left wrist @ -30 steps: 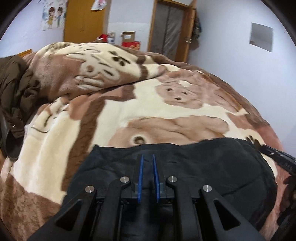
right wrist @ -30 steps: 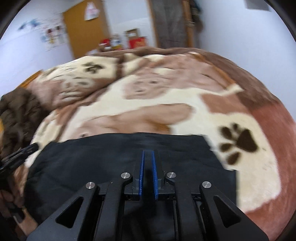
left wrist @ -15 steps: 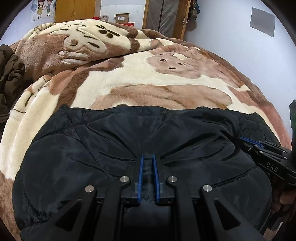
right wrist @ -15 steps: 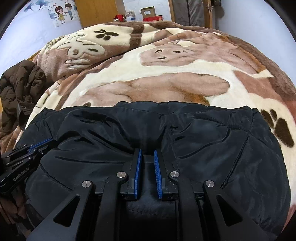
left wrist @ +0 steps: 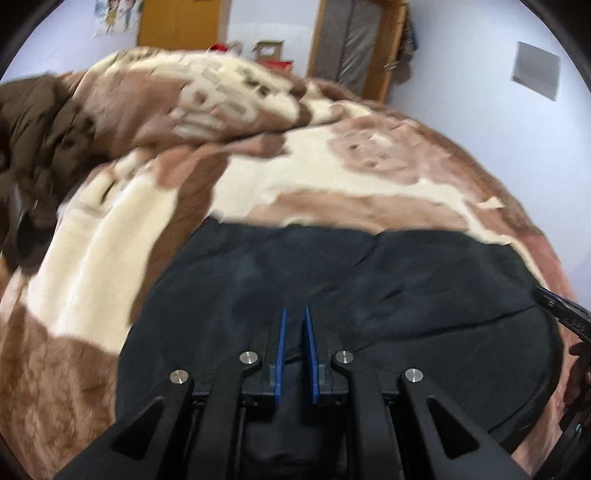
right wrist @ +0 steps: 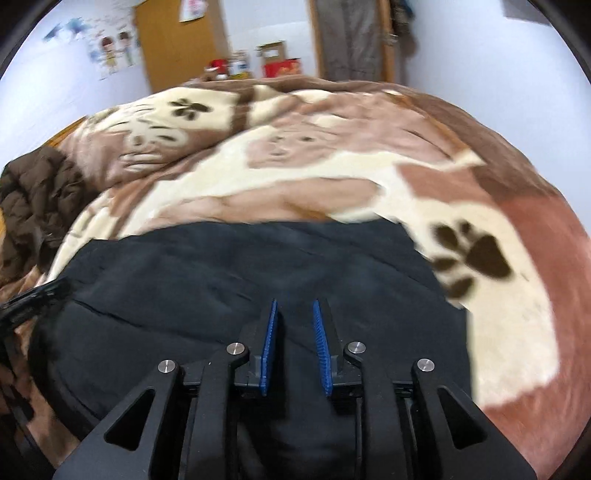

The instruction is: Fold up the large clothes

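Pale walls, a wooden wardrobe (left wrist: 181,22) and a doorway frame a bed spread with a plush brown-and-cream bear blanket (left wrist: 280,177), and on its near part lies the black padded jacket (left wrist: 369,280) that is being folded. Half a second ago the jacket filled both views with its quilting sharp and close; now it shows as a narrower, flatter black slab with more blanket visible beyond it (both pictures are blurred by motion). Over the same stretch the right hand-held gripper (right wrist: 293,347) has just been opening: its blue pads stand visibly apart with black fabric in the gap, and they do not appear to press on it. The left hand-held gripper (left wrist: 294,354) keeps its pads nearly together, a fold of the jacket pinched between them.

My reading is that a fold has just been laid down and the right side is letting go, with the left likely to follow.

The jacket lies directly under and ahead of both grippers, its far edge running across the blanket. A brown coat (right wrist: 33,206) sits bunched at the left, well apart from the jacket.
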The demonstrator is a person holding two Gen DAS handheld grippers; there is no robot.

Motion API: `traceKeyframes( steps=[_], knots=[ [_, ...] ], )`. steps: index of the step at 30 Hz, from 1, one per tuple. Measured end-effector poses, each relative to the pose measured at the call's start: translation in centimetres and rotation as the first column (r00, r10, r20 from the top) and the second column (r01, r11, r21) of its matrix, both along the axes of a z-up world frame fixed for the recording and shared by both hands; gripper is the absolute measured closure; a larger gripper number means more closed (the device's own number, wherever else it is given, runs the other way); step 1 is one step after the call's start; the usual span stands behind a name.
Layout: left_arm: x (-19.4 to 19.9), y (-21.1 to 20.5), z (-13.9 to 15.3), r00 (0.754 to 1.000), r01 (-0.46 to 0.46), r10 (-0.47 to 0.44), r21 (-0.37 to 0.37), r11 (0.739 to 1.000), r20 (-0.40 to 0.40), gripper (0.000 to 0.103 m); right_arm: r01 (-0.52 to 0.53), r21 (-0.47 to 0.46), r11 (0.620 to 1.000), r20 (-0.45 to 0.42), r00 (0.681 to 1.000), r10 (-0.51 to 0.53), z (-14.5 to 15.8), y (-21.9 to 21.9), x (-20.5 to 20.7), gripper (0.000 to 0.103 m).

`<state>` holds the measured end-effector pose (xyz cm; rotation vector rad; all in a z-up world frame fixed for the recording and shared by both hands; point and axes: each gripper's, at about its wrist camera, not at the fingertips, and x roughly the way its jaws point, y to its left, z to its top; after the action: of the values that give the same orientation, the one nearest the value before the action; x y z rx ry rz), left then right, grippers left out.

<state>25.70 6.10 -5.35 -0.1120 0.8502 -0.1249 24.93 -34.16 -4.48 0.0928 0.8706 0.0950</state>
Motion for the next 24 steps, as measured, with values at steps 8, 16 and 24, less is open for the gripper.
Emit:
traceKeyframes(
  steps=[8,16,24],
  knots=[
    [0.8,-1.6,-2.0,1.0,0.019,-0.019,0.001,1.0,-0.017,0.09,0.016,-0.057,0.998,-0.025,1.0,-0.018,-2.9,-0.9,0.9,0.082],
    [-0.4,0.2,1.8,0.999,0.022,-0.022,0.0,1.0,0.036,0.09,0.057,-0.011,0.998,-0.036,0.998,-0.058,0.3,-1.7,-0.2,0.082],
    [0.2,4.7,-0.4,0.995,-0.094,0.095,0.011,0.995,-0.04,0.09,0.044,-0.083,0.996,-0.058,0.997,-0.049,-0.2,-1.6,-1.1,0.082]
  ],
)
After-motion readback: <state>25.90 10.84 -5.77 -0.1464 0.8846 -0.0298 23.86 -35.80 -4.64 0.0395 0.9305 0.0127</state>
